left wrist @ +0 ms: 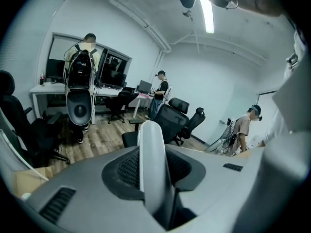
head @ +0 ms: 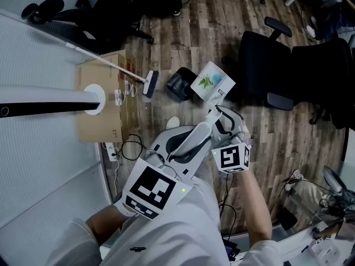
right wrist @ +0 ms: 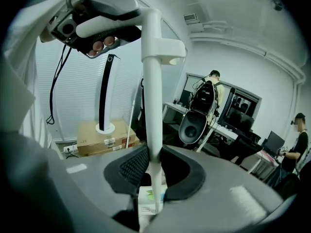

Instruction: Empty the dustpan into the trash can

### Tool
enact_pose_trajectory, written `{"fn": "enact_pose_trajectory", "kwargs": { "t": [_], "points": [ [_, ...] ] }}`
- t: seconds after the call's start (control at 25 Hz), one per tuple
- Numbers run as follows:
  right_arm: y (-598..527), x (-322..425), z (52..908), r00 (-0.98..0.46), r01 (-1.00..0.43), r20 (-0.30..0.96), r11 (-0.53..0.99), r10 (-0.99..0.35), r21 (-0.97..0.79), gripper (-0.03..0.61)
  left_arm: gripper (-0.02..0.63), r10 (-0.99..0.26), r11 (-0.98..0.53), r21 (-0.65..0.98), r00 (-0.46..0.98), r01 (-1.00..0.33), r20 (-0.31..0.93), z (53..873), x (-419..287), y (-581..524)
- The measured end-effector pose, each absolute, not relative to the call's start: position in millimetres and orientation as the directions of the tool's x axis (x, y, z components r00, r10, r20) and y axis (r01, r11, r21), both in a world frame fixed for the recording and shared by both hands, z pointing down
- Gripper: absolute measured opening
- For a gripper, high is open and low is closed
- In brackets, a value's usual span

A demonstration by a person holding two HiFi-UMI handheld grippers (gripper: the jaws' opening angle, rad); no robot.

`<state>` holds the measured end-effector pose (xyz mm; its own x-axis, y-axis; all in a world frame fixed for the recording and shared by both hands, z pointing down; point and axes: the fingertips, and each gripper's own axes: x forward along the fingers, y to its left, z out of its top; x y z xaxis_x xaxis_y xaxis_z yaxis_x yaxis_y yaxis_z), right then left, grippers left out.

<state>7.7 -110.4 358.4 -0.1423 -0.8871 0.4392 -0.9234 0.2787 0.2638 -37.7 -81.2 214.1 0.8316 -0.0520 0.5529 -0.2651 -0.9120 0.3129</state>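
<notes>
White and long, the dustpan's handle [right wrist: 151, 81] passes between the jaws of both grippers. The right gripper [right wrist: 154, 176] has its jaws pressed on it with only a narrow gap. The left gripper [left wrist: 153, 178] clamps the same handle, its jaws a little wider. The dustpan [head: 213, 82], which has a green leaf print, is just right of the black trash can [head: 180, 83] over the wooden floor [head: 222, 32]. A broom [head: 150, 85] is left of that can.

floor [head: 188, 37]: matt wood planks | box [head: 94, 126]: cardboard | dustpan handle [right wrist: 151, 106]: smooth glossy plastic
</notes>
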Motion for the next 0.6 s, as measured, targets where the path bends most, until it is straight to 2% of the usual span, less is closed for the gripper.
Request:
{"fn": "enact_pose_trajectory", "kwargs": {
  "t": [0.36,0.6],
  "points": [
    [-153,-27,363,-0.23,-0.865,0.477,0.403,-0.848,0.299,0.09,0.106,-0.146,-0.855,0.368,0.851,-0.365,0.505,220,-76,-124],
    [-174,-46,376,-0.278,-0.819,0.522,0.483,-0.806,0.31,0.091,0.106,-0.166,-0.818,0.411,0.849,-0.403,0.502,235,-99,-148]
  ]
}}
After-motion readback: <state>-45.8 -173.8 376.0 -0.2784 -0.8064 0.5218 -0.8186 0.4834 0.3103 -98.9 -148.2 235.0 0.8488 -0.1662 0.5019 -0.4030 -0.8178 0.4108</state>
